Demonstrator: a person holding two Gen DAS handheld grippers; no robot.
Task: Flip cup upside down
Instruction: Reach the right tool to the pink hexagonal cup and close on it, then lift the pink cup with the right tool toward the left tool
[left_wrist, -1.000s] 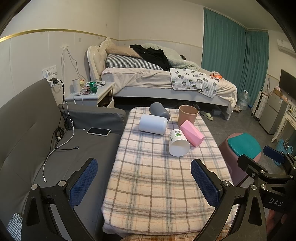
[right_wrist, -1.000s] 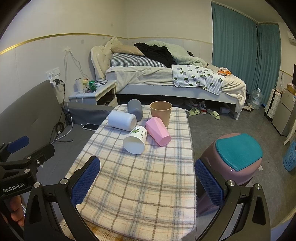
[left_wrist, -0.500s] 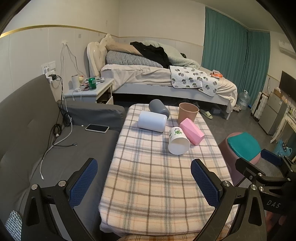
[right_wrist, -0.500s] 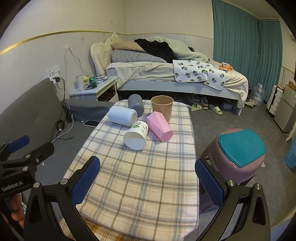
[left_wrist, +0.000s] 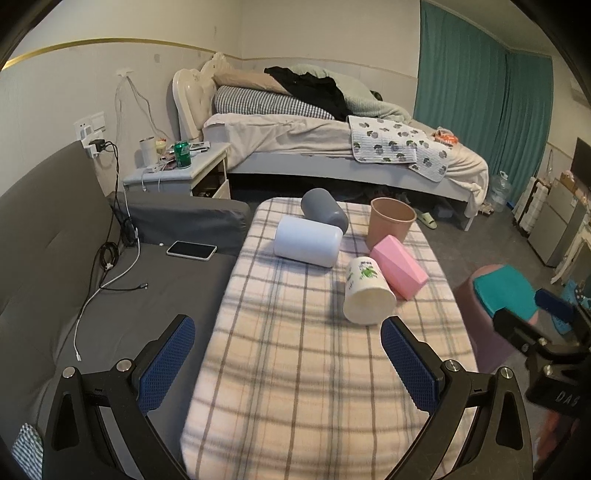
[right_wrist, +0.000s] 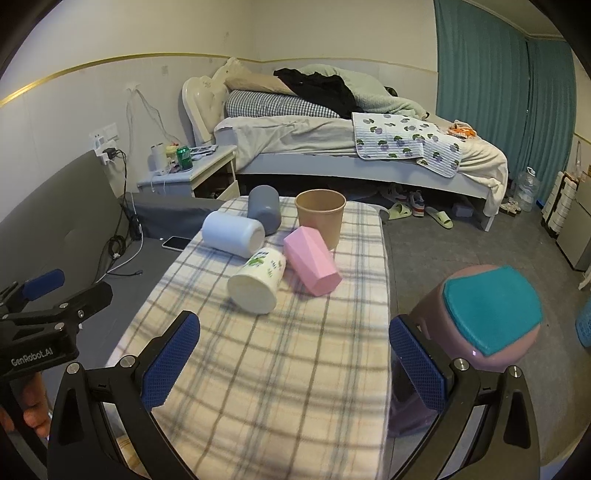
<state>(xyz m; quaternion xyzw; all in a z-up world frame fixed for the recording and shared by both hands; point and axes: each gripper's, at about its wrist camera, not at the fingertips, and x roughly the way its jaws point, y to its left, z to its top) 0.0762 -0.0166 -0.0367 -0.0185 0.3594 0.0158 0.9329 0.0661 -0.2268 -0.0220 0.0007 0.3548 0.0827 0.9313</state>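
Spread wide and holding nothing: left gripper (left_wrist: 288, 363), blue pads apart over the near end of the plaid-covered bench (left_wrist: 295, 387). Same for the right gripper (right_wrist: 295, 360), released, hanging above the bench's near right corner beside a pink stool (right_wrist: 487, 314).

Ahead, a cluster of five cups at the bench's far half. Nearest to both: a white cup with a green print (right_wrist: 258, 280), lying on its side, long axis running roughly toward the cameras, broad end facing forward, narrower printed end pointing away. Hard to tell from either view whether that broad near face is an open mouth or a closed base. Touching its right flank, a faceted pink cup (right_wrist: 312, 260), also on its side. Further back, a plain white cup (right_wrist: 233, 233) and a grey cup (right_wrist: 263, 208), both toppled, and a tan cup (right_wrist: 320, 216) standing mouth up.

Probably light, thin-walled and stiff; likely to roll or skid on the soft cloth if nudged. Best taken across the mid-body, pads on opposite curved sides, with a moderate squeeze.
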